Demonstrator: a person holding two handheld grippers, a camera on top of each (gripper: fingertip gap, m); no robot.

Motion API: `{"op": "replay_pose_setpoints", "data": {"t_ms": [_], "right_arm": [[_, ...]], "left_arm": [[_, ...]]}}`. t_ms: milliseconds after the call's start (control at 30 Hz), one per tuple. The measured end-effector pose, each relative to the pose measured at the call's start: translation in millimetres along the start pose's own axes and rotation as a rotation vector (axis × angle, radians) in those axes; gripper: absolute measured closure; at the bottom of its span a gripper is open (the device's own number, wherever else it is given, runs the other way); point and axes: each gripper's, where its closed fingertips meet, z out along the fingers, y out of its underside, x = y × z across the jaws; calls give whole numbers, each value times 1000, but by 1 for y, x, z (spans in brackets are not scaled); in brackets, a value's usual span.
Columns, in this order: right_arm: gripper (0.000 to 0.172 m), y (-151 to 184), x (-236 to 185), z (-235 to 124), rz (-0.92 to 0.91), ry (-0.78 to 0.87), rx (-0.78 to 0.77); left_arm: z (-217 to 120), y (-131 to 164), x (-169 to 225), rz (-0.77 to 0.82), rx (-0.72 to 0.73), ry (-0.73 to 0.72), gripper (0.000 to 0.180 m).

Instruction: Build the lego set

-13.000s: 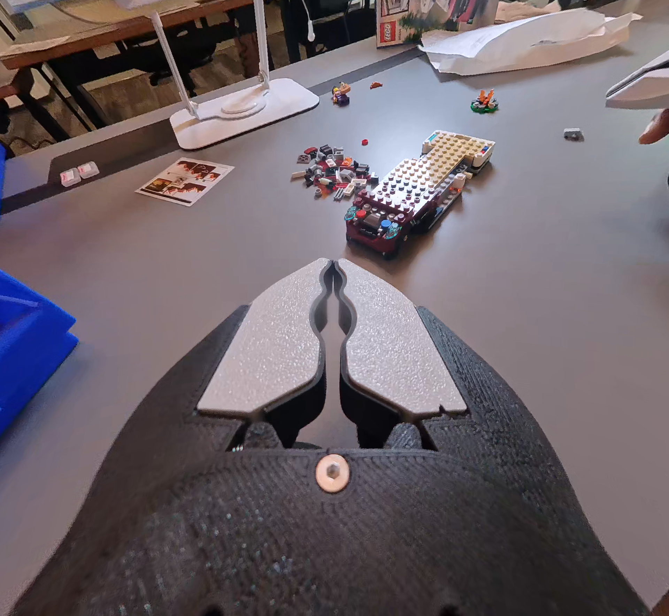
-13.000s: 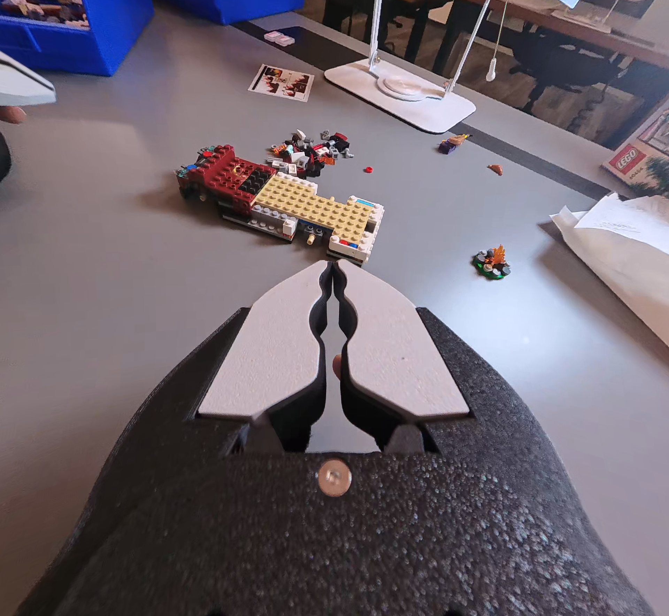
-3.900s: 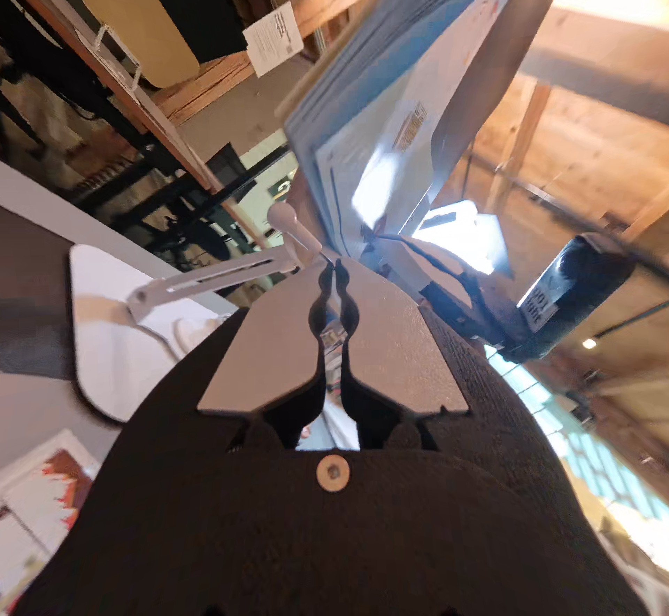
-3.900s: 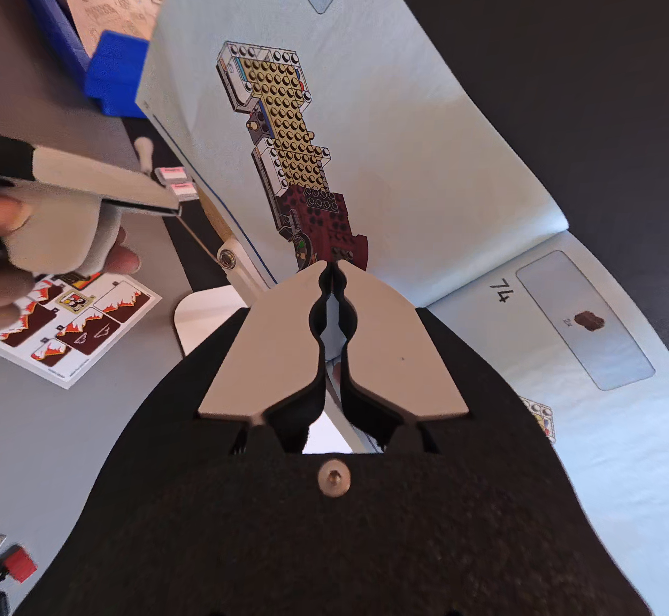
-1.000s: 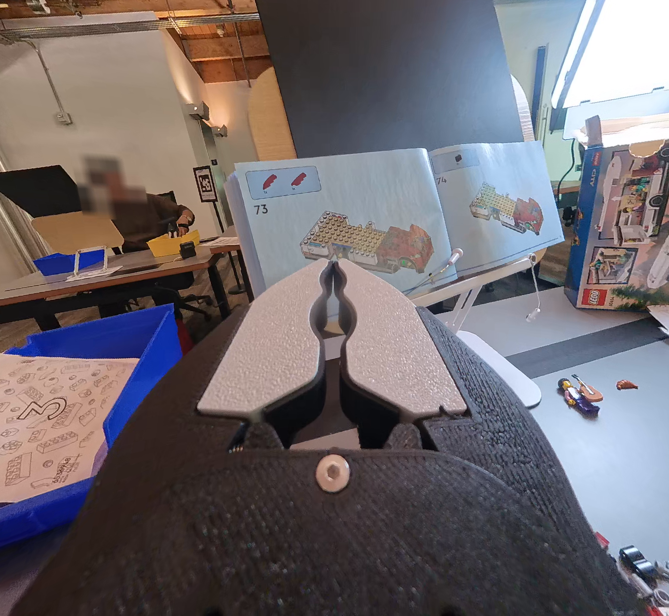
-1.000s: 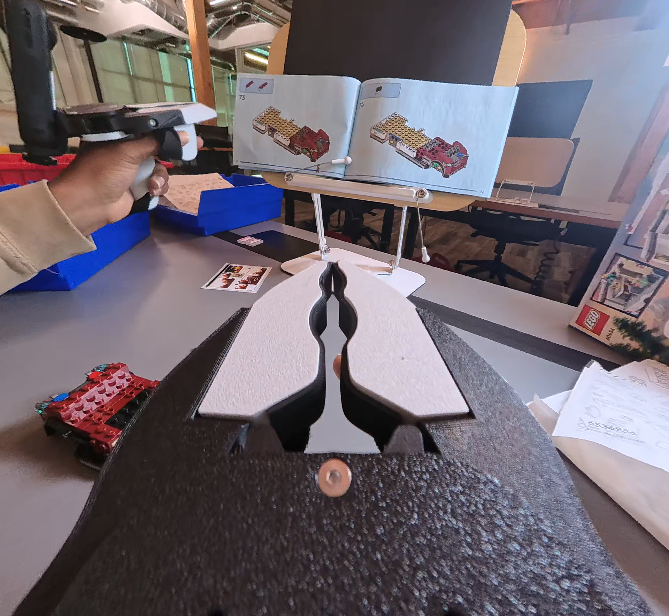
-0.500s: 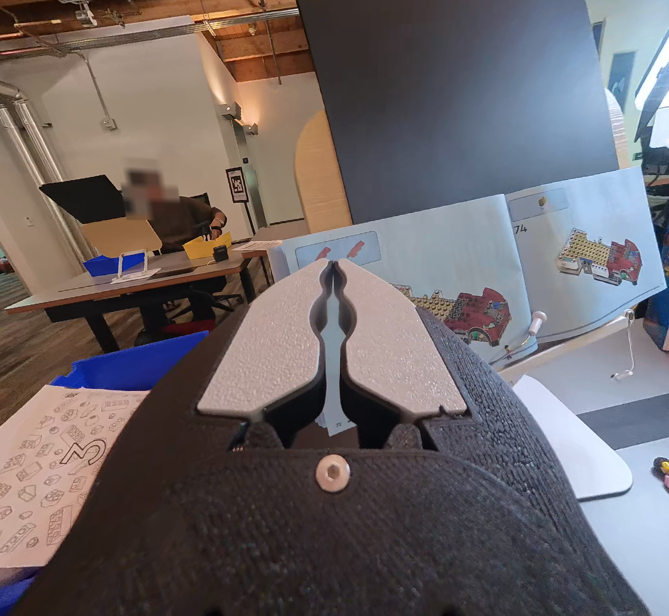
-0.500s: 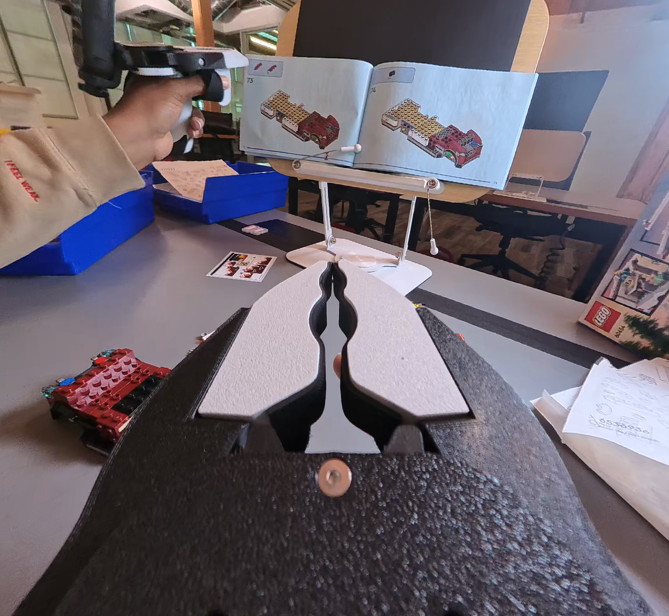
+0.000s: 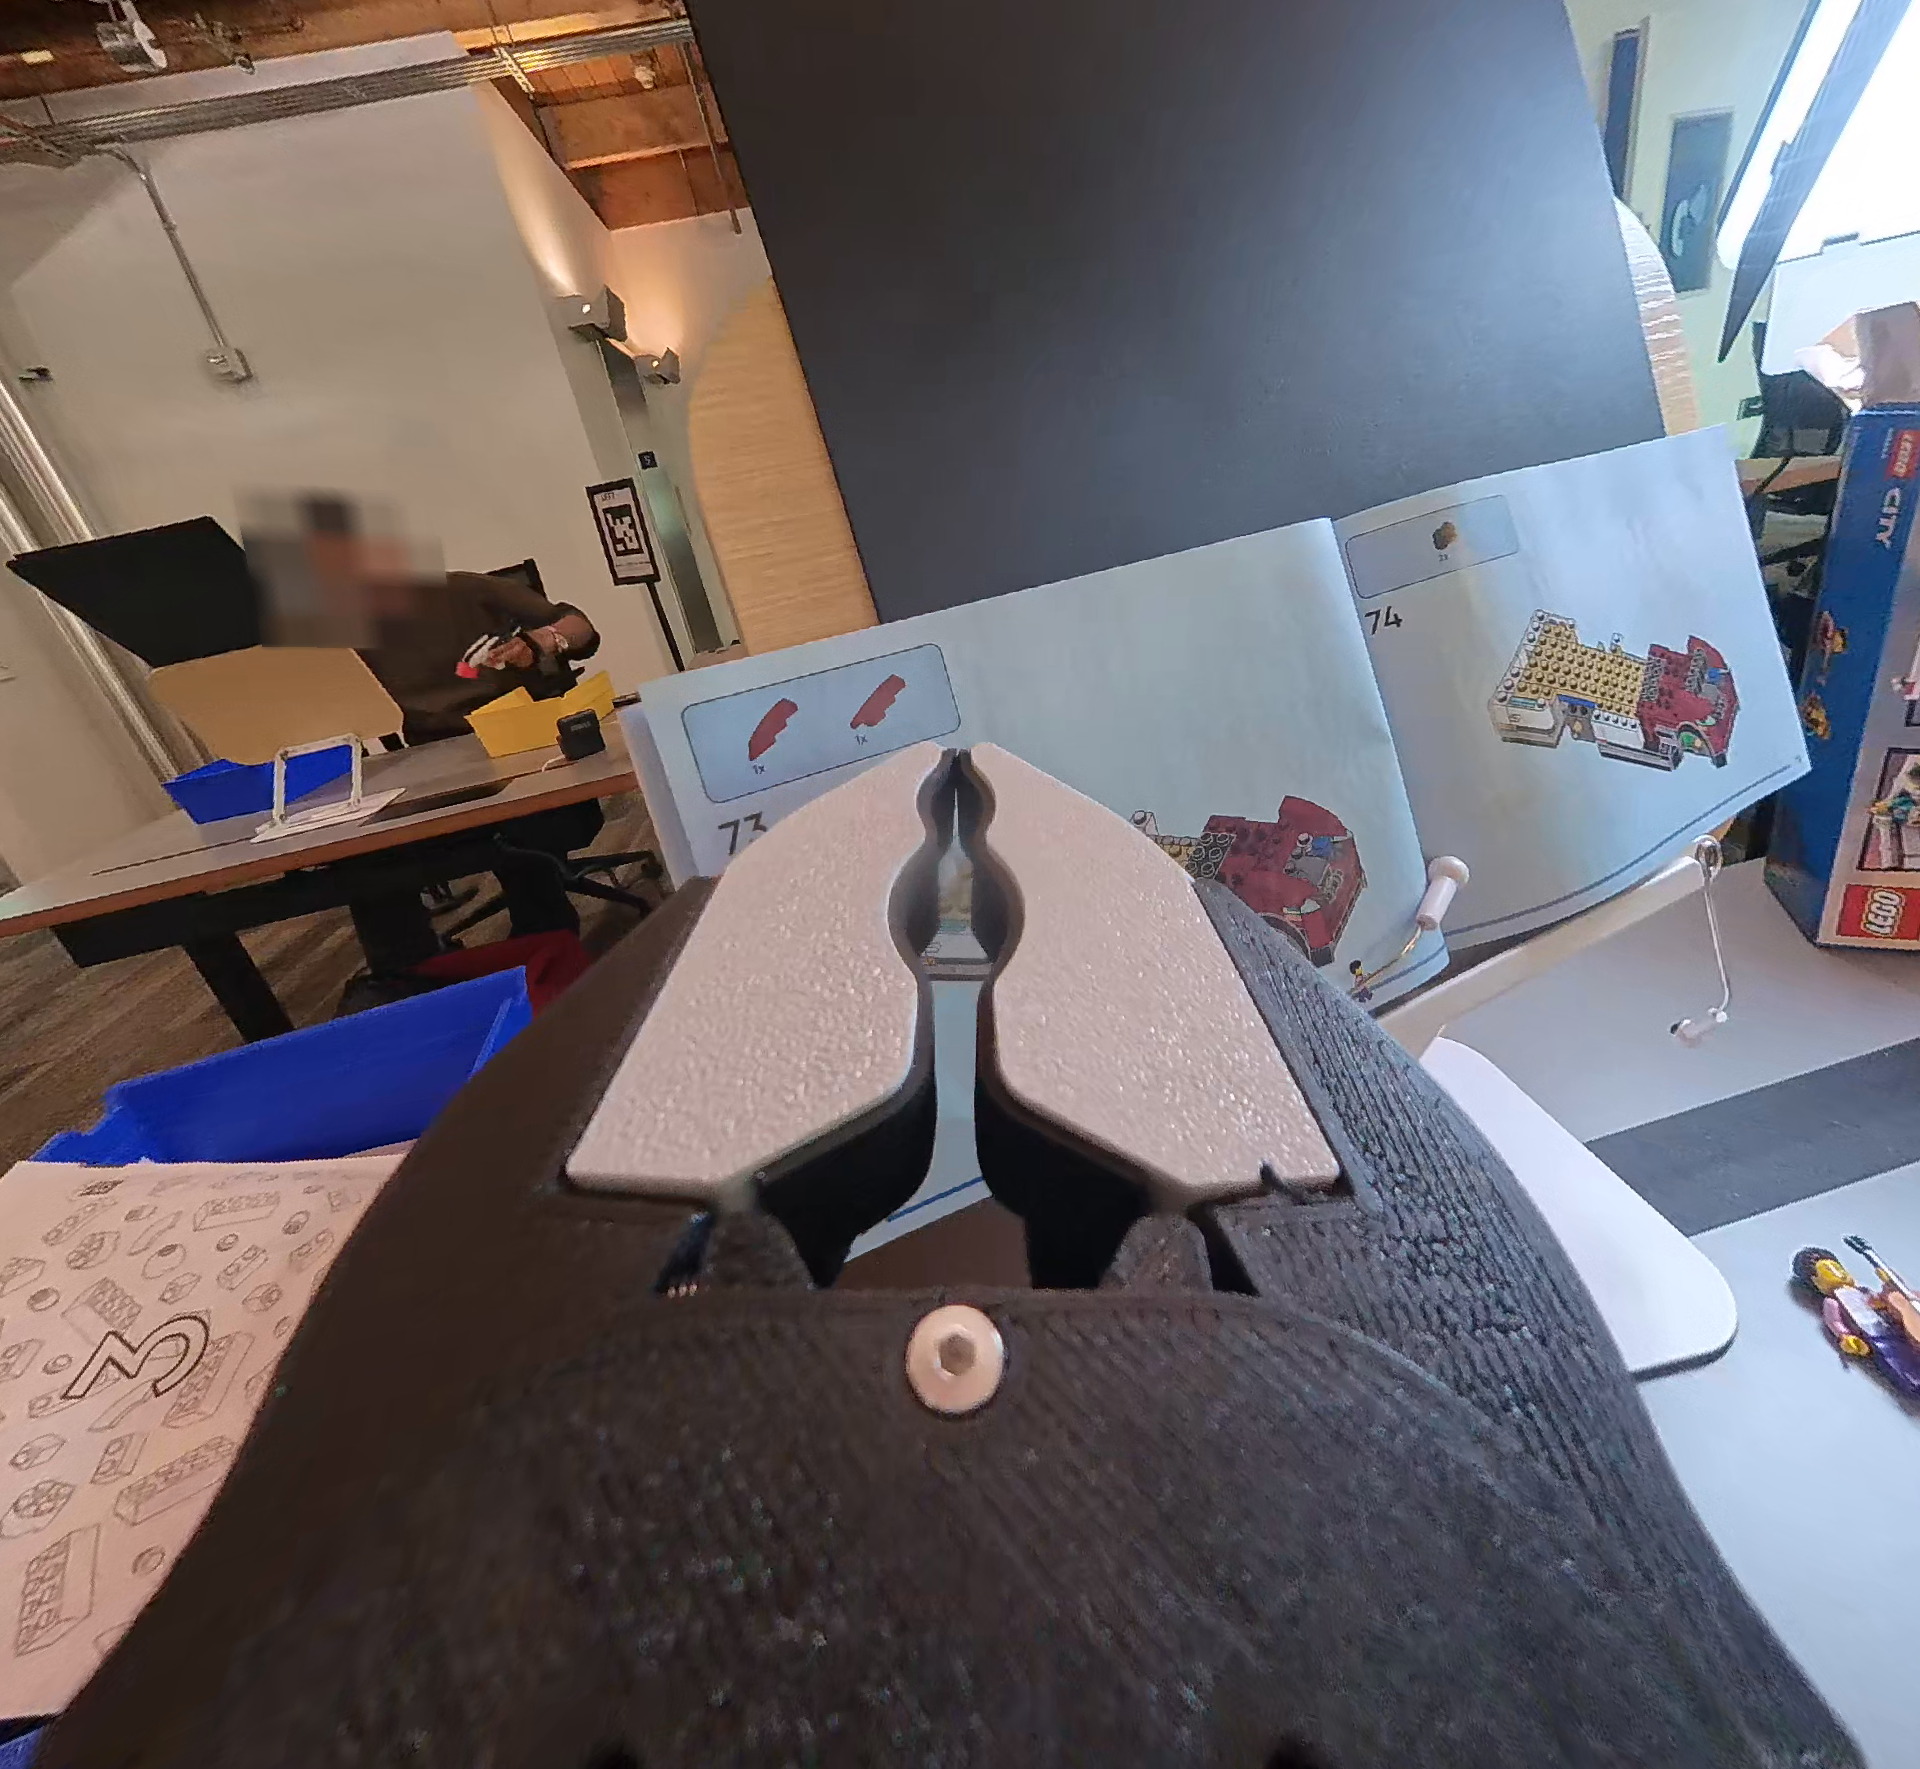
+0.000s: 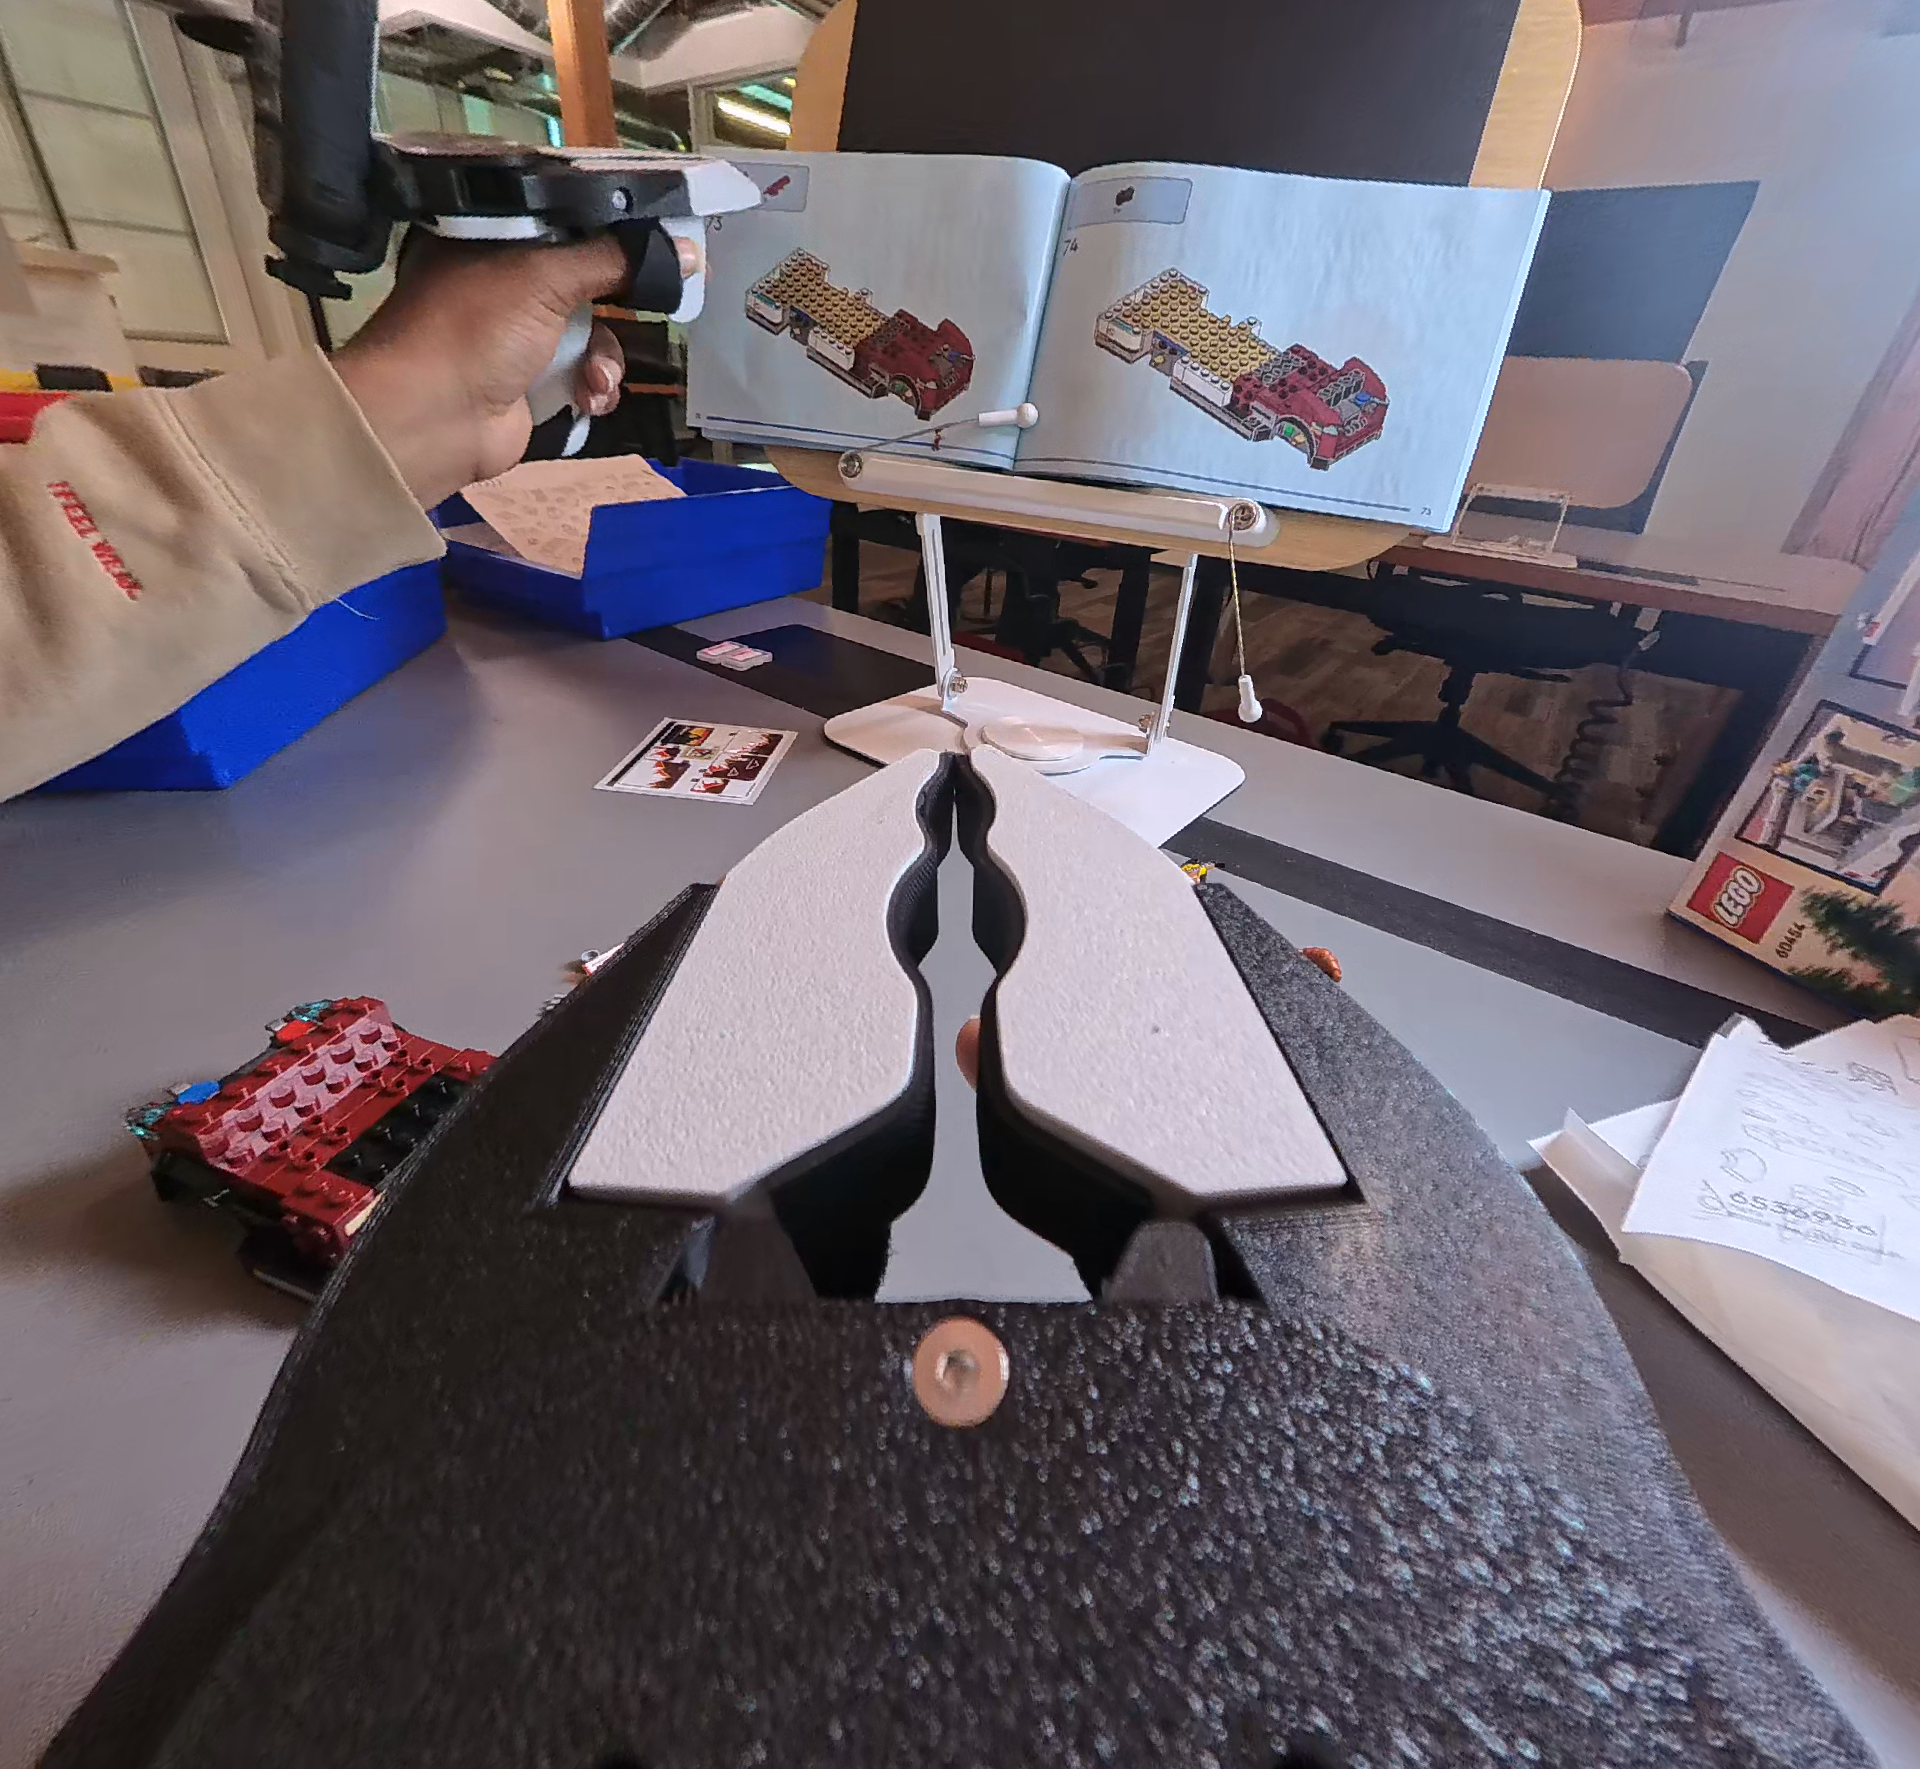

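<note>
Up in the air, the left tongs [image 9: 956, 755] are closed with nothing between their tips, held by a hand [image 10: 488, 358] in a beige sleeve [image 10: 177, 514]. Straight ahead of them, close to the tips, stands an open instruction booklet [image 9: 1195, 680] showing drawings of a brick vehicle on both pages. It rests on a white book stand [image 10: 1049, 514] whose flat base [image 10: 1039, 743] sits on the grey tabletop [image 10: 312, 878]. Below and to the left of the left tongs is a blue bin [image 9: 301, 1085] with a printed paper bag [image 9: 114, 1356] in it. To their lower right a small toy figure [image 9: 1860, 1304] lies on the tabletop, and a toy set box [image 9: 1860, 711] stands farther right. Far behind, to the left, a person [image 9: 468, 639] sits at another desk.

Lower down, the right tongs [image 10: 956, 763] are also closed and grip nothing, hovering above the tabletop. Just past their tips is the stand's base, with the booklet above it. Ahead and to the left lies a sticker sheet [image 10: 696, 761], and beyond it two small pale tiles [image 10: 734, 652] and another blue bin [image 10: 644, 545]. To the left of the right tongs, partly hidden behind their black body, sits a dark red brick vehicle [image 10: 301, 1127]. To the right lie loose white papers [image 10: 1766, 1220].
</note>
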Motion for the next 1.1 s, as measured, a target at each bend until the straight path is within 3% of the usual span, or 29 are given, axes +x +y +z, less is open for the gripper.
{"op": "replay_pose_setpoints", "data": {"t_ms": [467, 767, 967, 1100], "right_arm": [[171, -1, -2, 0, -9, 1, 4], [171, -6, -4, -2, -9, 1, 26], [171, -12, -2, -5, -28, 30, 58], [170, -8, -2, -4, -33, 39, 52]], "left_arm": [[-39, -6, 13, -8, 15, 66, 180], [-140, 12, 53, -48, -54, 253, 180], [-224, 57, 81, -105, -136, 287, 180], [-244, 80, 87, -115, -166, 298, 180]]}}
